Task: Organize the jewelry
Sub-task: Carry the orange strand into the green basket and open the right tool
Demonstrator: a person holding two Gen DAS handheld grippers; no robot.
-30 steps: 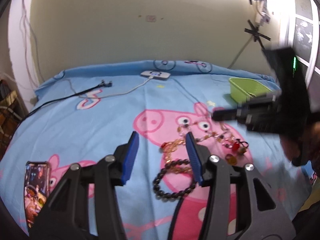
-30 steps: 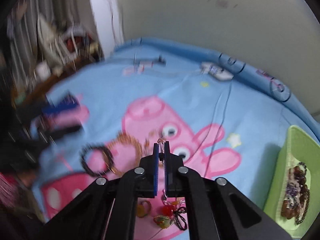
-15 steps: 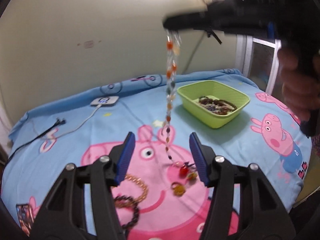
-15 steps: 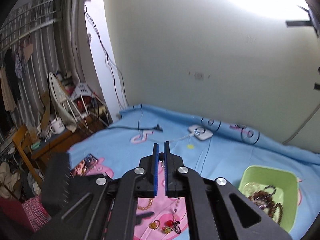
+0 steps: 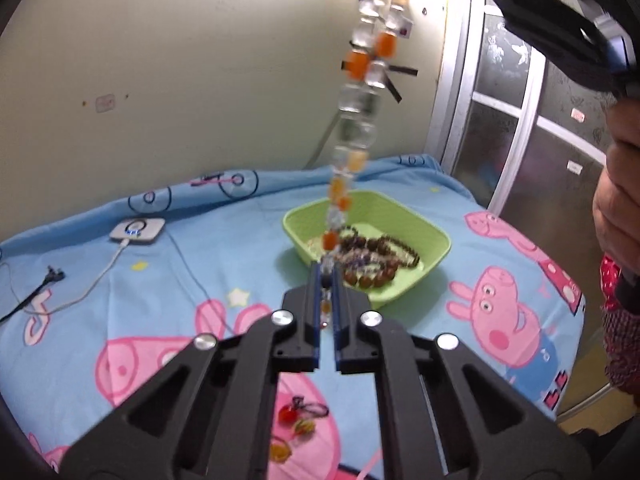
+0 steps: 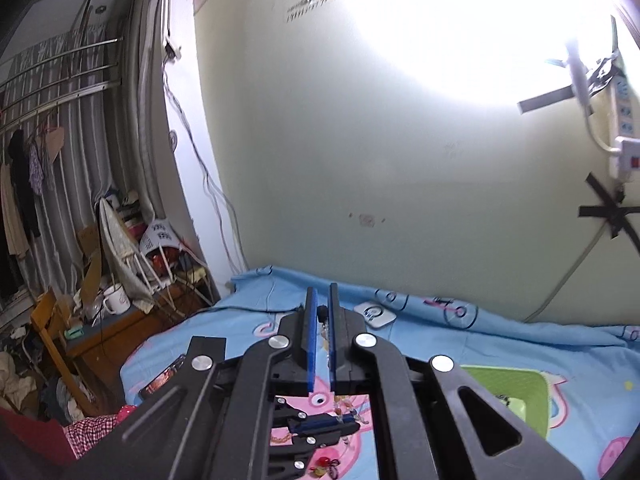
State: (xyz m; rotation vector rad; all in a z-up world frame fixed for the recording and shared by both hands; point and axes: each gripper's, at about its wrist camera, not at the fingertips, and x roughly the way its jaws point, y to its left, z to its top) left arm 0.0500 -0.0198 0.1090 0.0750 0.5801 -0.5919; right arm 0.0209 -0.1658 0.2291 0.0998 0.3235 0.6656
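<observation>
A long necklace of orange and clear beads [image 5: 354,136] hangs taut from above. My right gripper [image 6: 322,312] is shut on its top end, high over the bed. My left gripper [image 5: 326,280] is shut on its lower part, just in front of the green tray [image 5: 424,228]. The tray holds several dark bead strands [image 5: 372,258]. In the right wrist view the left gripper [image 6: 324,424] shows below, closed on the strand, and the tray [image 6: 528,392] lies to the right. Small red and yellow trinkets [image 5: 298,420] lie on the sheet under my left gripper.
The bed has a blue cartoon-pig sheet [image 5: 120,280]. A white charger [image 5: 138,229] with its cable lies near the wall. A phone [image 6: 162,376] lies at the bed's left edge. A cluttered wooden table [image 6: 104,320] stands beside the bed. A glass door [image 5: 520,132] is at the right.
The right gripper has lifted the necklace higher. The left gripper, open half a second ago, has moved toward the tray and shut on the hanging strand.
</observation>
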